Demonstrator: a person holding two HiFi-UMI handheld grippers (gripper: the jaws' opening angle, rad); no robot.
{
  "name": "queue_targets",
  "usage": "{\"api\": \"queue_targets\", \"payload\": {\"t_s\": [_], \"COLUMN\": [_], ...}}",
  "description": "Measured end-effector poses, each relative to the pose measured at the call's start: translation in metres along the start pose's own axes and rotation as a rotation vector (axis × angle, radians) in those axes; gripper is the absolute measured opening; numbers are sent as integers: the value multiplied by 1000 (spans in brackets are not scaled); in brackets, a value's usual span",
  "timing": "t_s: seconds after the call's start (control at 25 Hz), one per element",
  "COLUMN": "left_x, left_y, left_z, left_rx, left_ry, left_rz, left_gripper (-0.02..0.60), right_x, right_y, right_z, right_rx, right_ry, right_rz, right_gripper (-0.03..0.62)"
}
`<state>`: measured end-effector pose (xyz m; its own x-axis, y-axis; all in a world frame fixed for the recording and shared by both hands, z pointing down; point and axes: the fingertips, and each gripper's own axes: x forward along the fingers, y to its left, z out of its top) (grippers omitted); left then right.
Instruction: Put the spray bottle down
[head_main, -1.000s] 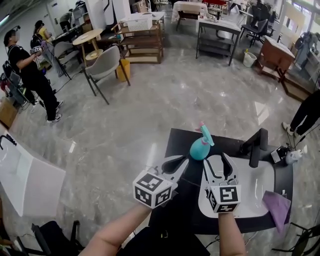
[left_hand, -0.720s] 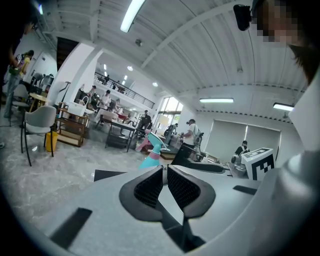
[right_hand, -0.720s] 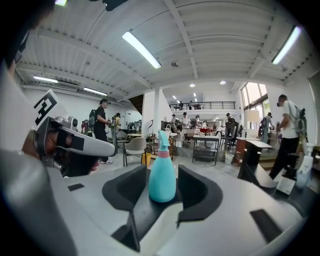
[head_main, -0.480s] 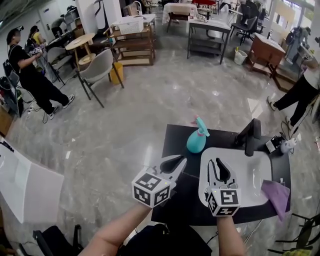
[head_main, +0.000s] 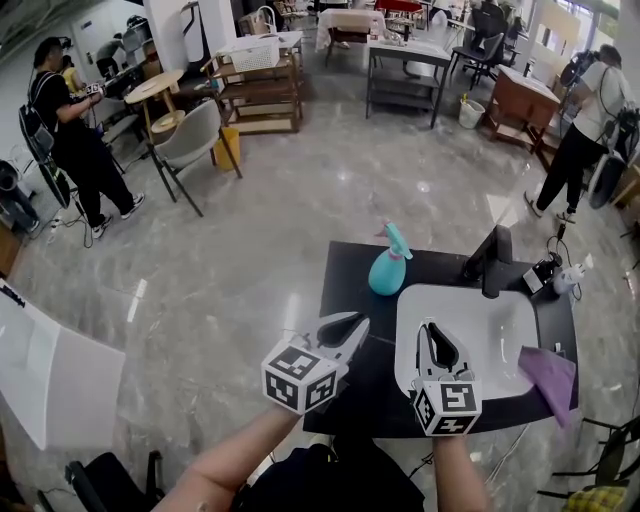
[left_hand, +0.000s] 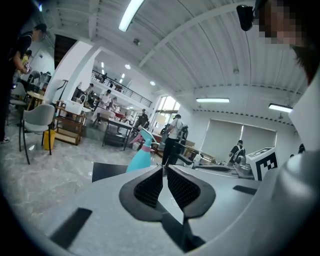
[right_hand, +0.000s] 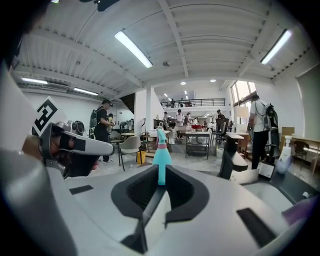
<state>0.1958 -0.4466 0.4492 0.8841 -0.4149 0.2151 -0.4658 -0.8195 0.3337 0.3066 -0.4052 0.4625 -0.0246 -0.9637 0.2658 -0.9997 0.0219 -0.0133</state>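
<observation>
The spray bottle (head_main: 387, 266), teal with a pink nozzle, stands upright and free on the black surface (head_main: 350, 268), just beside the far left corner of the white basin (head_main: 470, 335) set into that surface. Nothing touches it; both tools are well short of it, on the near side of the basin.

The right gripper (head_main: 431, 326) hangs over the near left part of the basin and points toward the bottle. Its fingers are closing, with only a thin slit left between them. Nothing is held there: in the right gripper view the distant bottle simply shows through the slit.

The left gripper (head_main: 358, 320) sits to the left of the basin, over the black surface near its near left edge, also pointing roughly toward the bottle. Its fingers are pressed together at the tips and hold nothing.

A black faucet (head_main: 490, 262) rises at the far edge of the basin, to the right of the bottle. A purple cloth (head_main: 546, 372) lies at the basin's near right corner, hanging over its rim. A small white bottle (head_main: 568, 279) and some dark bits sit beyond the basin's far right corner.
</observation>
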Motion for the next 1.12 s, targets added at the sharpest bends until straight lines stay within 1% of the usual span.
{"api": "queue_targets", "payload": {"t_s": [0.32,0.72,1.12], "left_x": [-15,-36,-50], "left_y": [-9,-16,-22], "left_z": [-12,-25,-32], "left_rx": [-6,-30,-49], "left_ry": [10,10,4], "left_rz": [0,15,28], "left_gripper": [29,29,29], "right_x": [-22,-44,-59], "right_y": [11,26,38], "right_z": [-9,-23,-27], "right_rx": [15,42,44], "right_ry": [10,31,45], "right_rz": [6,18,32], "right_gripper": [15,9,6]}}
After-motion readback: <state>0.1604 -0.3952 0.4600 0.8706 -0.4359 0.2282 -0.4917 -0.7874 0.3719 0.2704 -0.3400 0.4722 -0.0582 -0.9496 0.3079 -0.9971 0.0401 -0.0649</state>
